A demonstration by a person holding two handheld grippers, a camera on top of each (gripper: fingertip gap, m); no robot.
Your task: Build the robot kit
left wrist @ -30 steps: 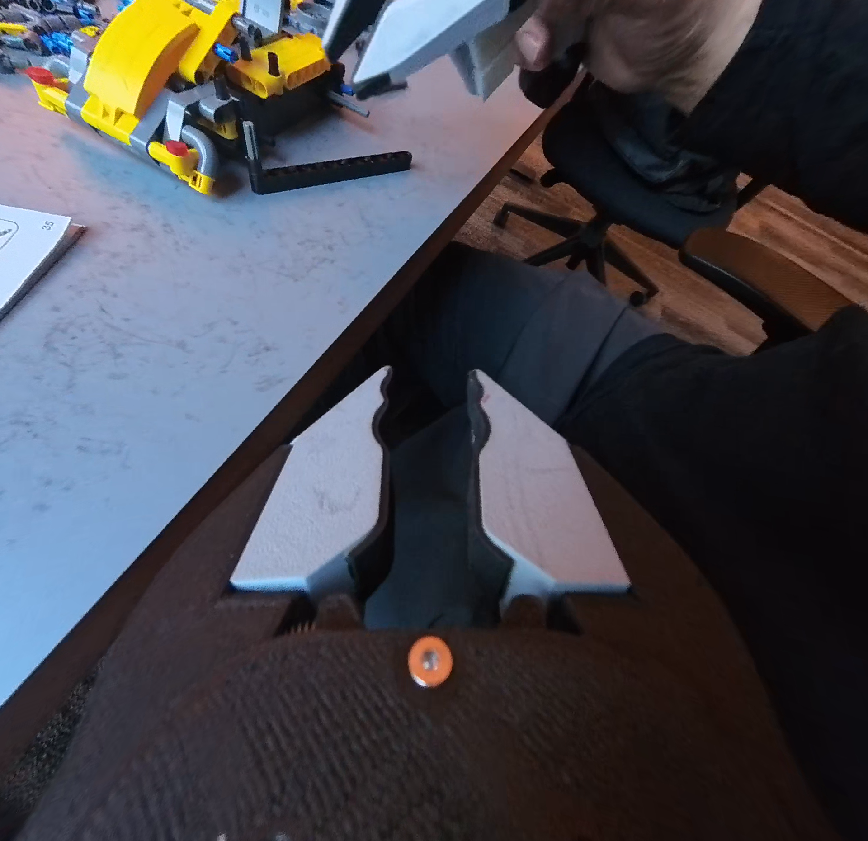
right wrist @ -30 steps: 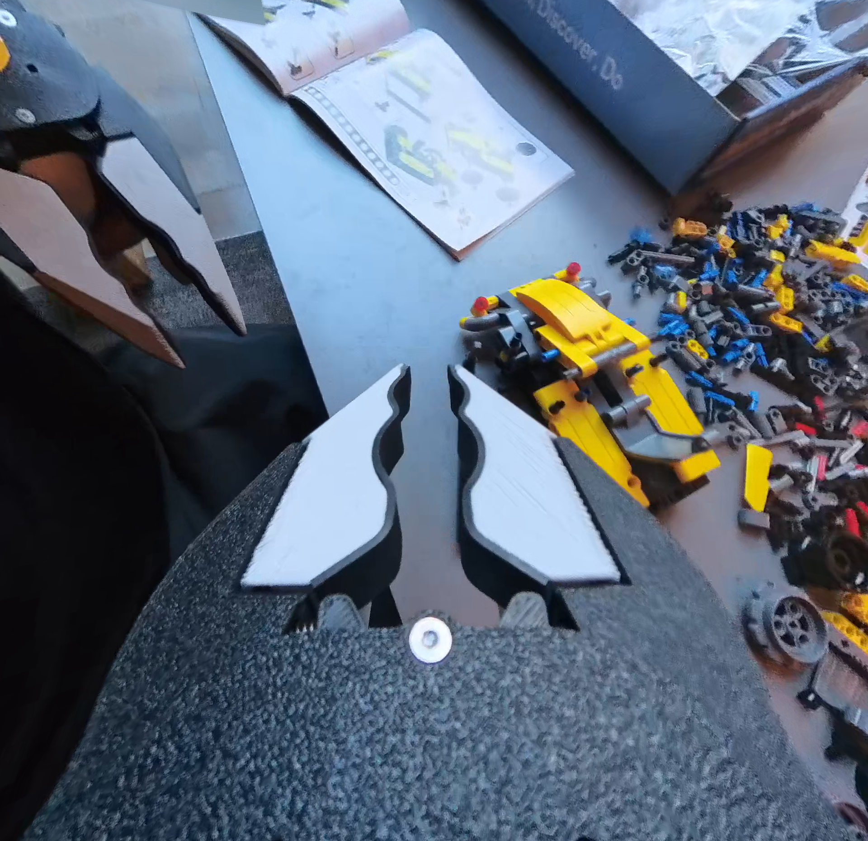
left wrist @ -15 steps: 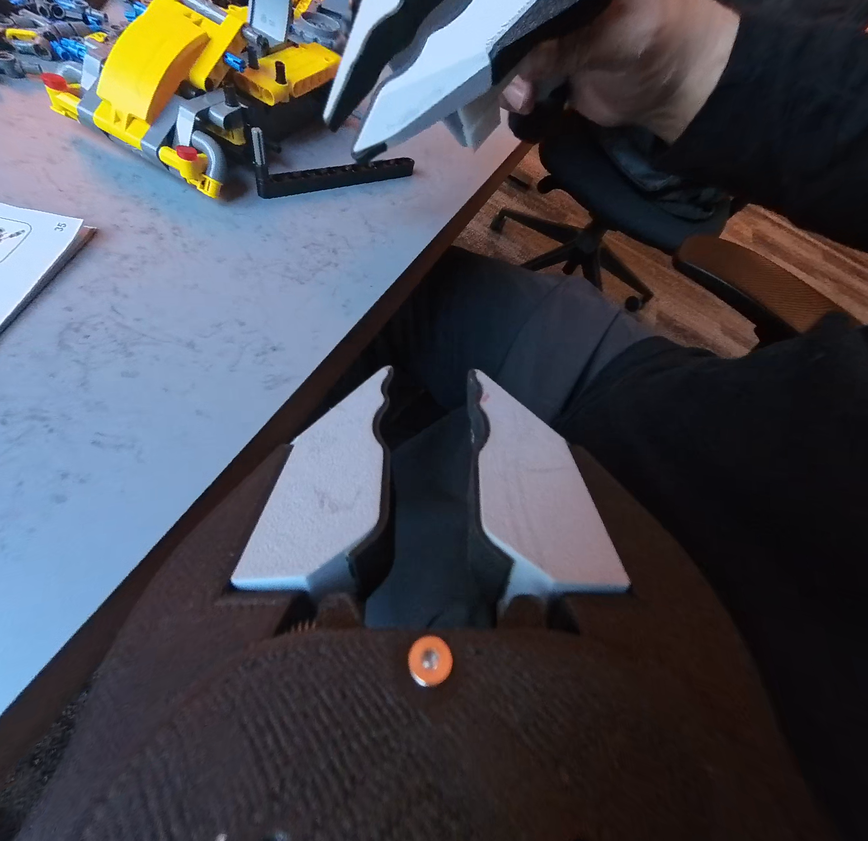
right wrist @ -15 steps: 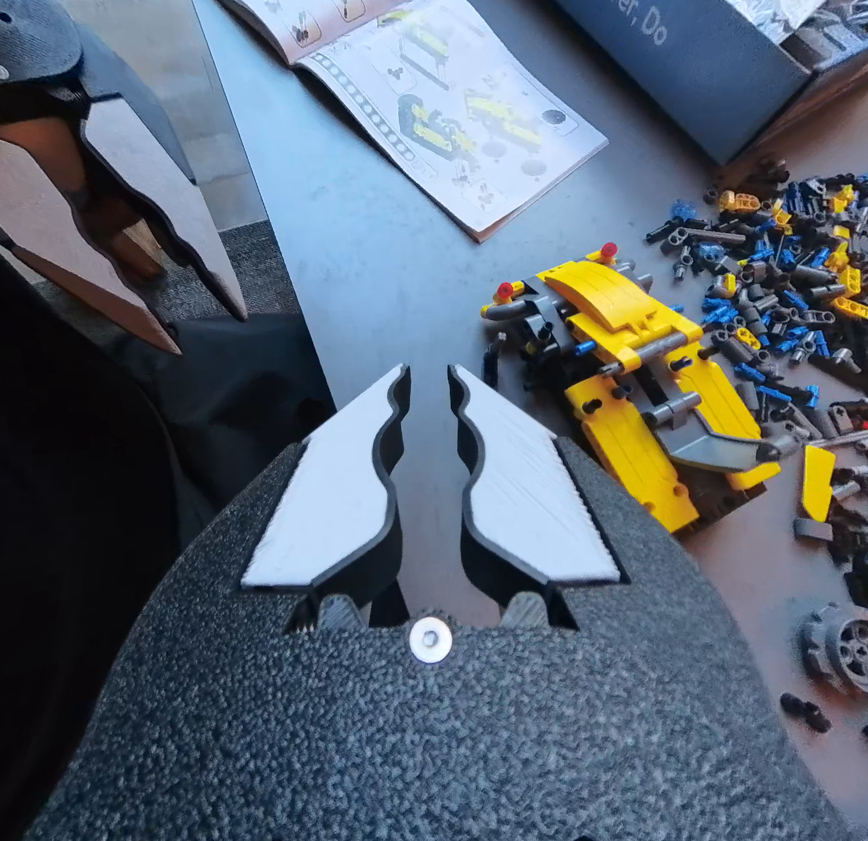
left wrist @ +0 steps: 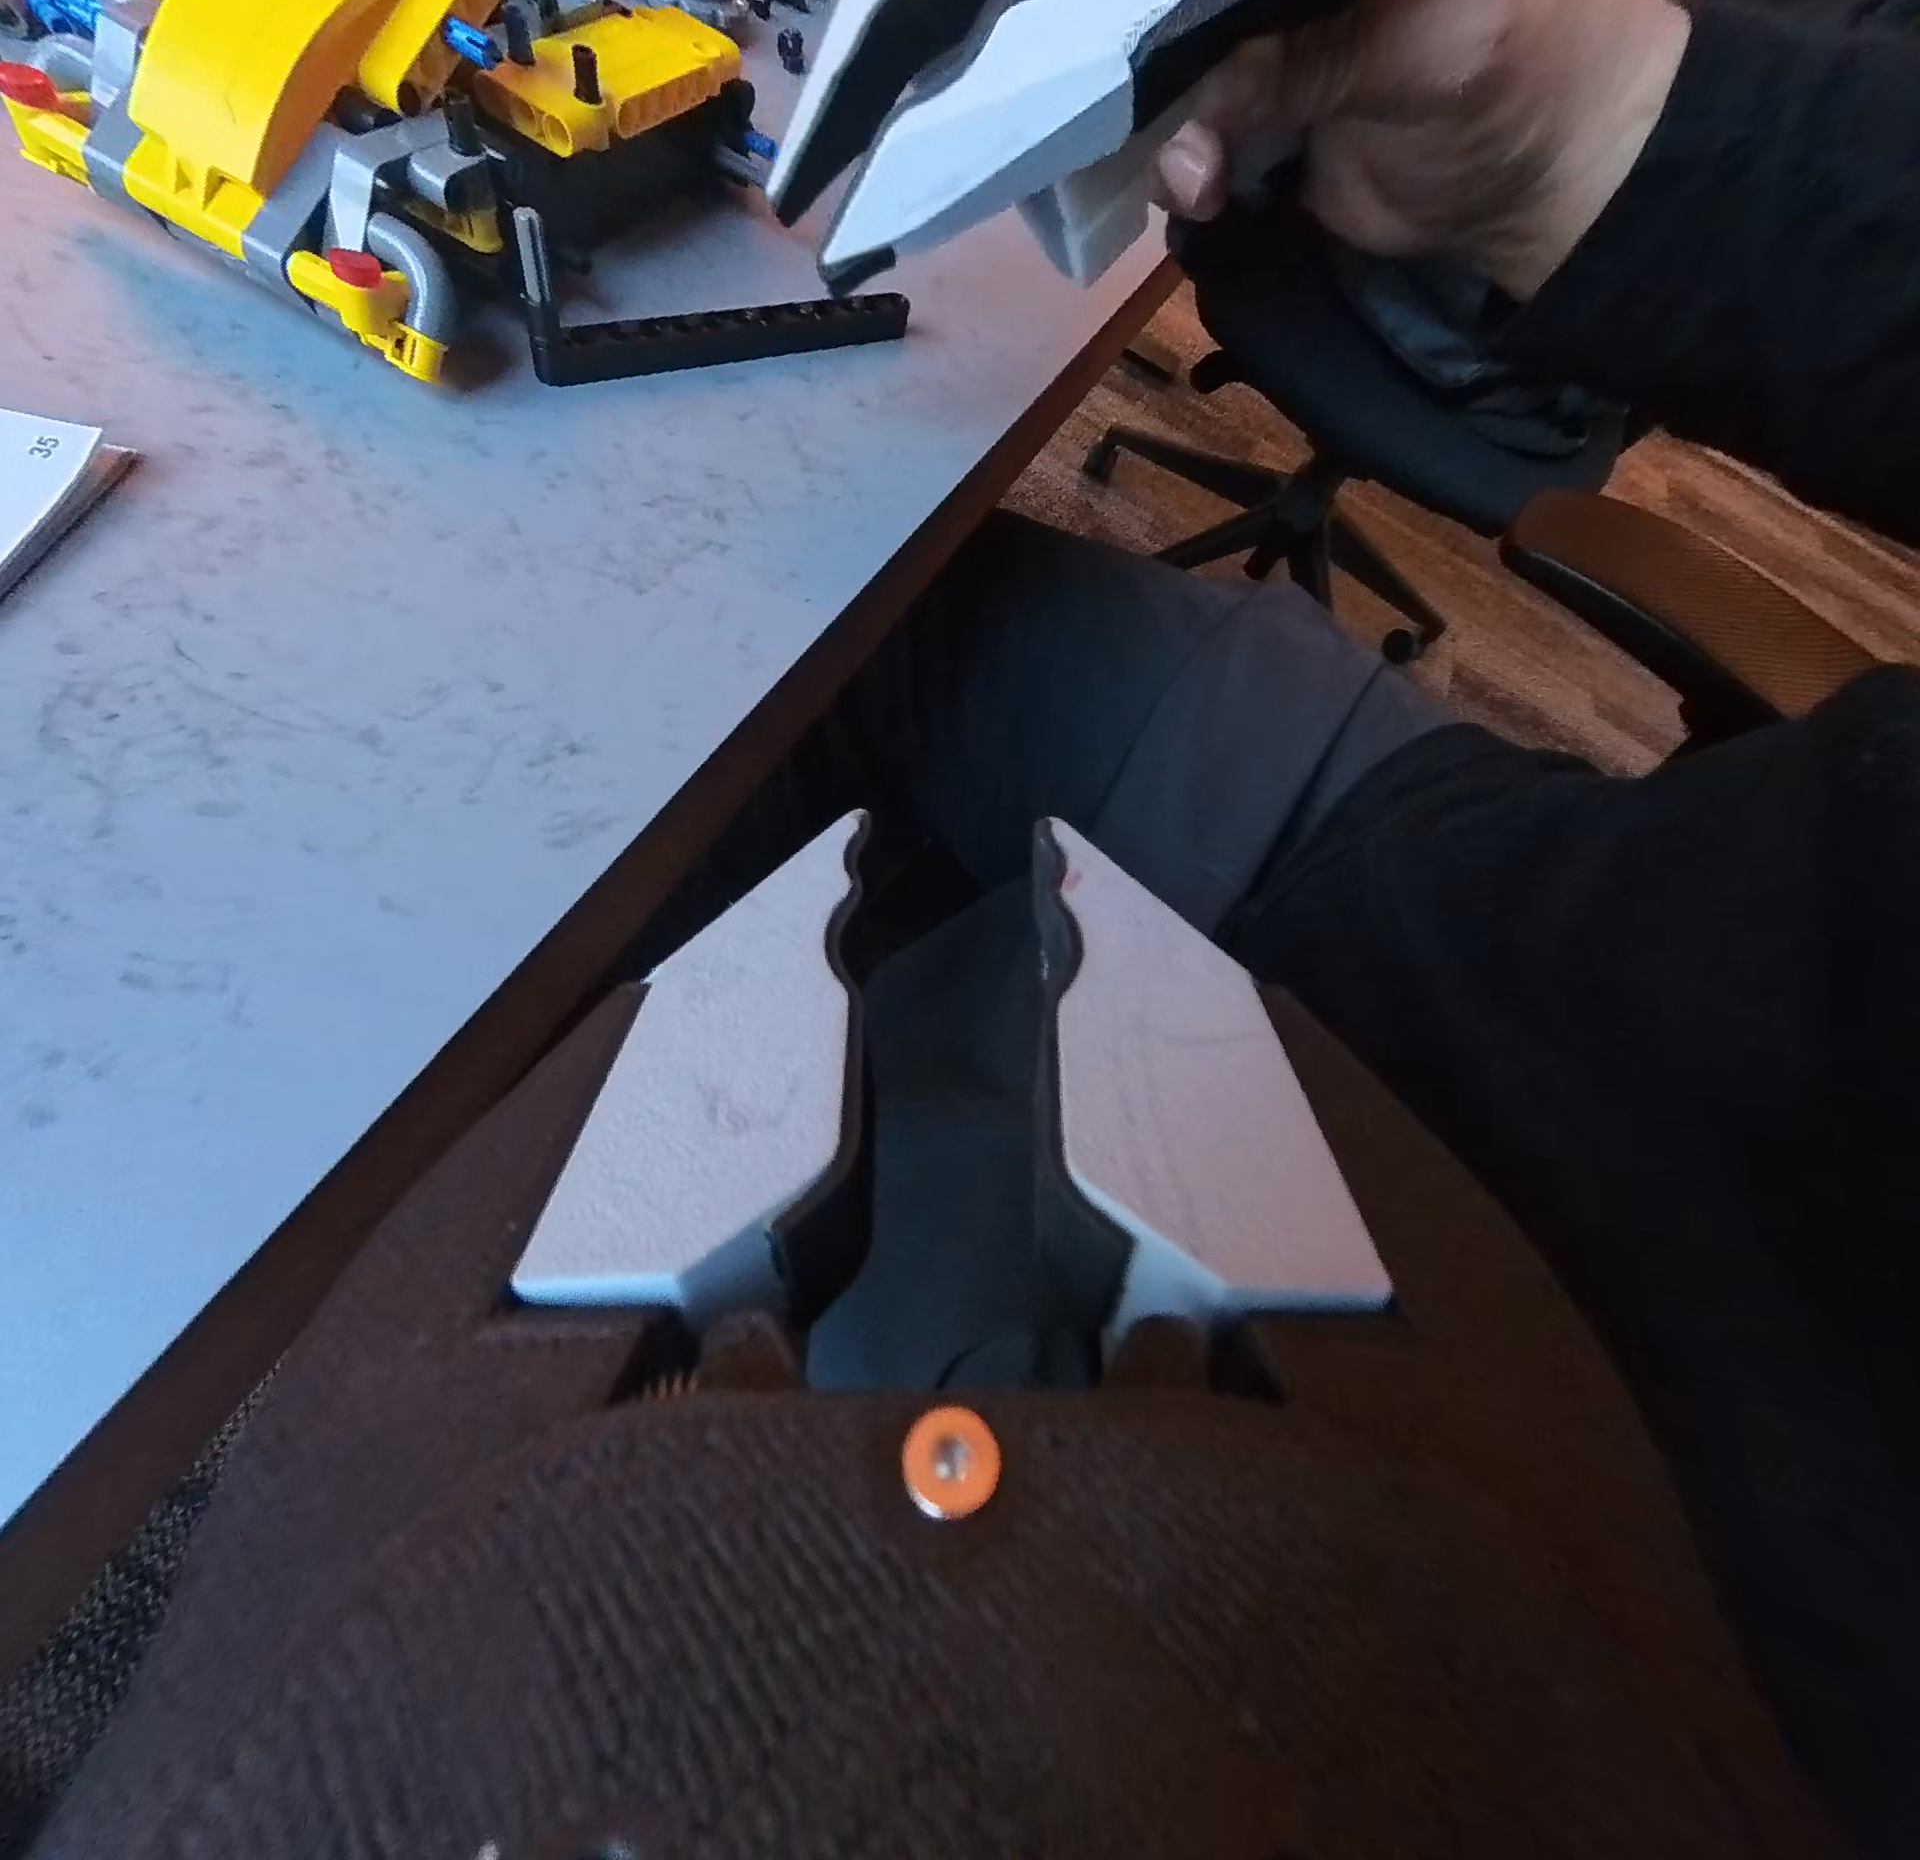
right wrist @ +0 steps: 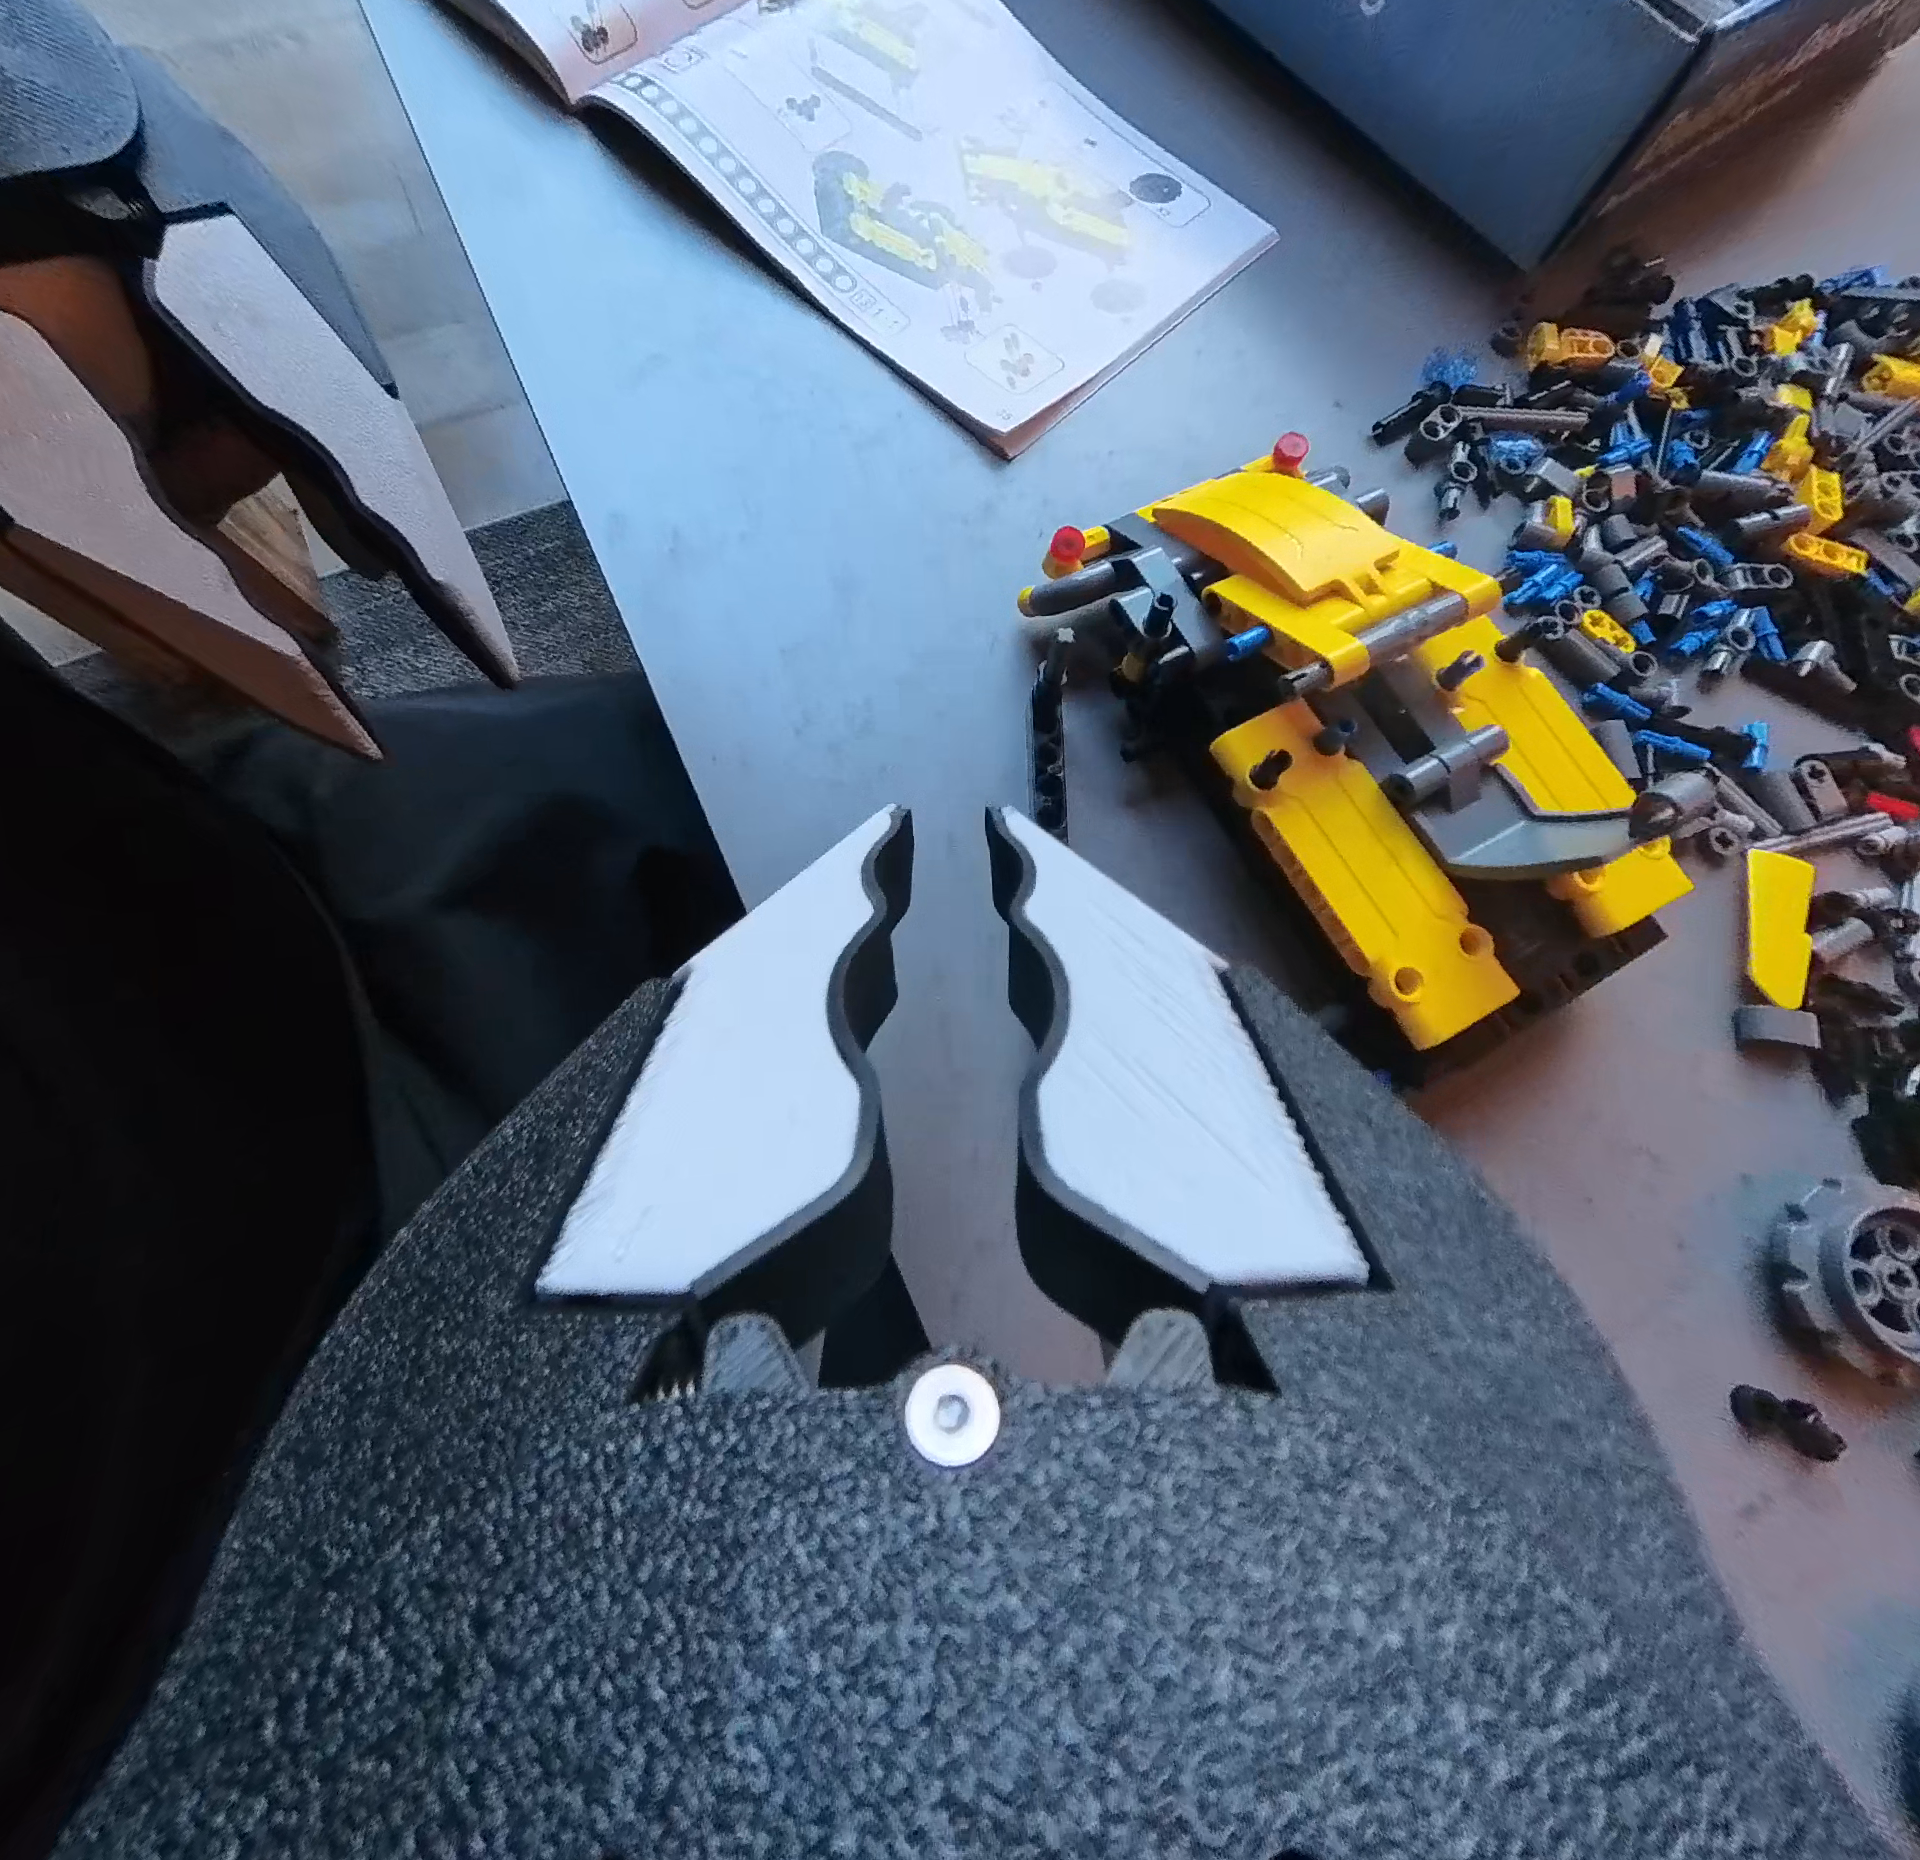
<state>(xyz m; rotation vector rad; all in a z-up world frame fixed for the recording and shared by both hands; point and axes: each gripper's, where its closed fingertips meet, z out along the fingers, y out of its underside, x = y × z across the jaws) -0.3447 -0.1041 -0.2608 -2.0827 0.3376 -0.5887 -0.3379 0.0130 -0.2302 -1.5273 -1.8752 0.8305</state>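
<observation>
Fingers of the left gripper (left wrist: 951, 834) stand moderately apart and empty, off the edge of the table (left wrist: 416, 667), above a person's grey-trousered lap (left wrist: 1195, 719). The right gripper (right wrist: 948, 823) hovers over the table near its edge, jaws narrowly parted, holding nothing. A grey wheel (right wrist: 1860, 1280) lies to its right. A black perforated beam (right wrist: 1047, 761) lies just beyond its right fingertip, beside the part-built yellow vehicle model (right wrist: 1351, 771). Farther off are a loose pile of small parts (right wrist: 1714, 480), an open instruction booklet (right wrist: 914, 179) and a dark box (right wrist: 1455, 65).
</observation>
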